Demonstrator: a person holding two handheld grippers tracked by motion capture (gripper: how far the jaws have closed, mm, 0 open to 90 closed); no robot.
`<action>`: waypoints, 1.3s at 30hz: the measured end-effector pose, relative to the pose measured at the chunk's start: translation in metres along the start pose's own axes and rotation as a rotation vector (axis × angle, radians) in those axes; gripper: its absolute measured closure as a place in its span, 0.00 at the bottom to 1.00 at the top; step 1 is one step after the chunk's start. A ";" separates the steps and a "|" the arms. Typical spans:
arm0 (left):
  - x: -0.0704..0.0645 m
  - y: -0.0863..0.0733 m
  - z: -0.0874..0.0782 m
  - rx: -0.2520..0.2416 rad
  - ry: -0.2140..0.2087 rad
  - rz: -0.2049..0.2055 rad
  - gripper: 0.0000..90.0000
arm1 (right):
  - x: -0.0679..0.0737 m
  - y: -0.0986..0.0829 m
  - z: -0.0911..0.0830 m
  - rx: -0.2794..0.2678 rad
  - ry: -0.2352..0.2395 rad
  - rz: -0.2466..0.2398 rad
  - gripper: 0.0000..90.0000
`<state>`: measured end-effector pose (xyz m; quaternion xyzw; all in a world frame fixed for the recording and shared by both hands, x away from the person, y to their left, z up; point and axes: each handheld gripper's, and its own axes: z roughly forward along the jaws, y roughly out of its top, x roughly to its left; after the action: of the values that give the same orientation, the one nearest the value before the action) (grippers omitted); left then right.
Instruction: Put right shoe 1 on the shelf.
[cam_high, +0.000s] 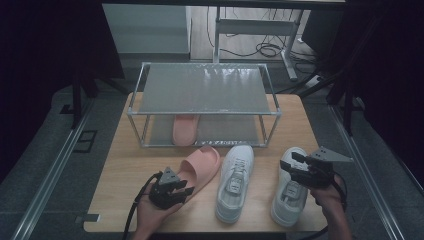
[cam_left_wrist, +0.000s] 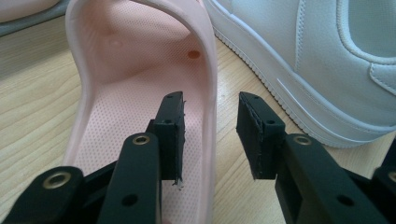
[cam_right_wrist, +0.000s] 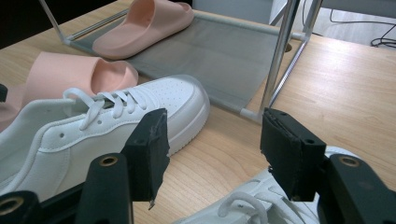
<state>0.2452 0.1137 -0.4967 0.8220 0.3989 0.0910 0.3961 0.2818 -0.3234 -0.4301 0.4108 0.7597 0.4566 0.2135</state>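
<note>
The left tool (cam_high: 176, 189) sits at about 7 o'clock on the table (cam_high: 120, 165), its jaws spread apart with nothing clamped between them. In the left gripper view the jaws straddle the side wall of the pink slide (cam_left_wrist: 140, 93): one pad hangs over the footbed, the other outside over bare wood, so the rim lies in the gap but is not yet pinched. From above, the pink slide (cam_high: 200, 167) lies just ahead of that tool, toward 1 o'clock from it, its long axis running from the heel at the tool up to the toe, which points at the shoe rack (cam_high: 202, 102) at 12 o'clock. Its mate (cam_high: 185, 129) already rests on the rack's lower shelf.

The right tool (cam_high: 292, 170), at about 4 o'clock, is likewise wide open and holds nothing; it hovers over the right white sneaker (cam_high: 290, 187), with the left white sneaker (cam_high: 235, 182) between the two hands.

The left hand is plainly the nearer one to the slide. The coming move likely turns on closing over that wall at the heel end, then carrying the slide along its own axis toward the rack.
</note>
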 end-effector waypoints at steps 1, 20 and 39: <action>-0.001 0.000 0.001 0.000 0.003 0.001 0.69 | 0.001 0.000 0.000 -0.002 0.001 0.000 0.47; -0.006 0.015 0.025 0.040 0.041 0.037 0.70 | 0.003 0.001 0.003 0.006 0.009 -0.008 0.47; -0.009 0.022 0.044 0.042 0.073 0.054 0.91 | 0.003 0.001 0.005 0.009 0.011 -0.007 0.47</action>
<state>0.2723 0.0732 -0.5086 0.8367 0.3925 0.1233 0.3615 0.2840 -0.3186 -0.4320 0.4066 0.7643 0.4547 0.2093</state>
